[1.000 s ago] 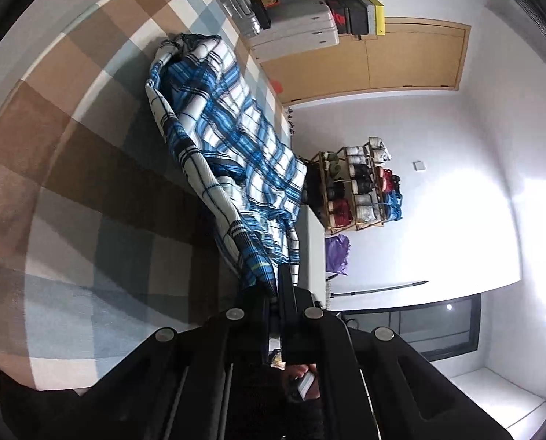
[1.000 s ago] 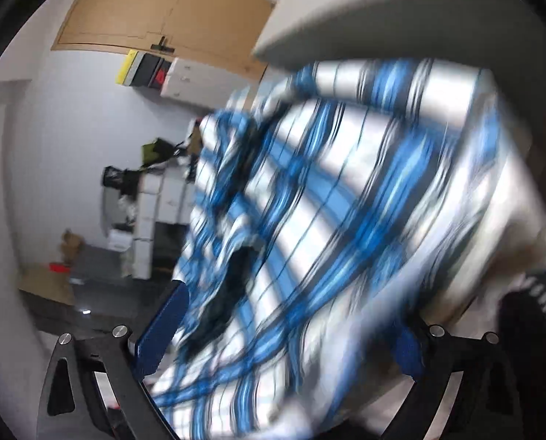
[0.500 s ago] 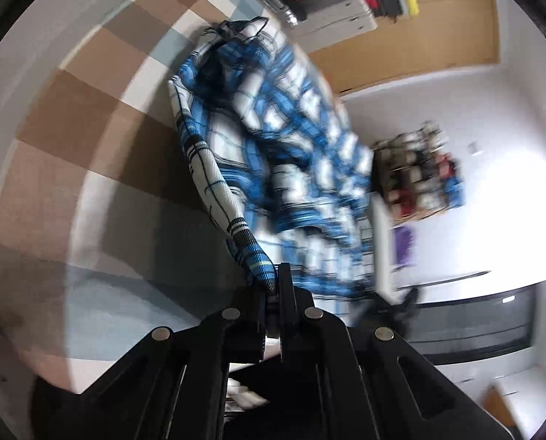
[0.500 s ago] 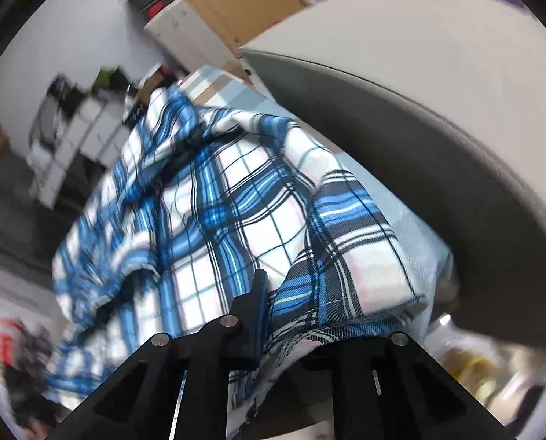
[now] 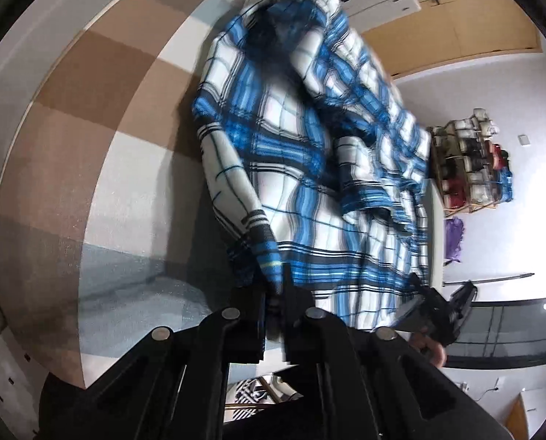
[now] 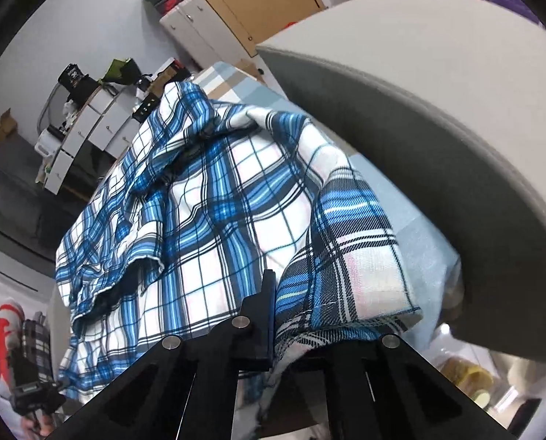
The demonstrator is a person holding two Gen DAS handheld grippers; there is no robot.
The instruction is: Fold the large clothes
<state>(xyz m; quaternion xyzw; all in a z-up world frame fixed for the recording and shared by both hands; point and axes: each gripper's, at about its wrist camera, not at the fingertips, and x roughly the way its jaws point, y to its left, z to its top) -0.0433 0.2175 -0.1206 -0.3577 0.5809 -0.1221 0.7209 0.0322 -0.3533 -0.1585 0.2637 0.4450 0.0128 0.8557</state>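
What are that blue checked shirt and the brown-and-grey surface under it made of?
The checked shirt looks like soft woven cotton or flannel: twill lines show and it drapes in folds. The surface looks like a matte, slightly fuzzy woven cover, though that is uncertain.

Rumpled blue-white plaid shirt (image 5: 291, 154) on bed

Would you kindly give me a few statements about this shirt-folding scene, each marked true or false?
1. The shirt is blue and white plaid. True.
2. The left gripper has its jaws wide apart and empty. False: they pinch an edge of the shirt.
3. The right gripper has plaid cloth between its jaws. True.
4. The shirt lies on a plain red cover. False: the cover is checked in brown, white and grey-blue.
5. A shelf of shoes stands against the wall. True.
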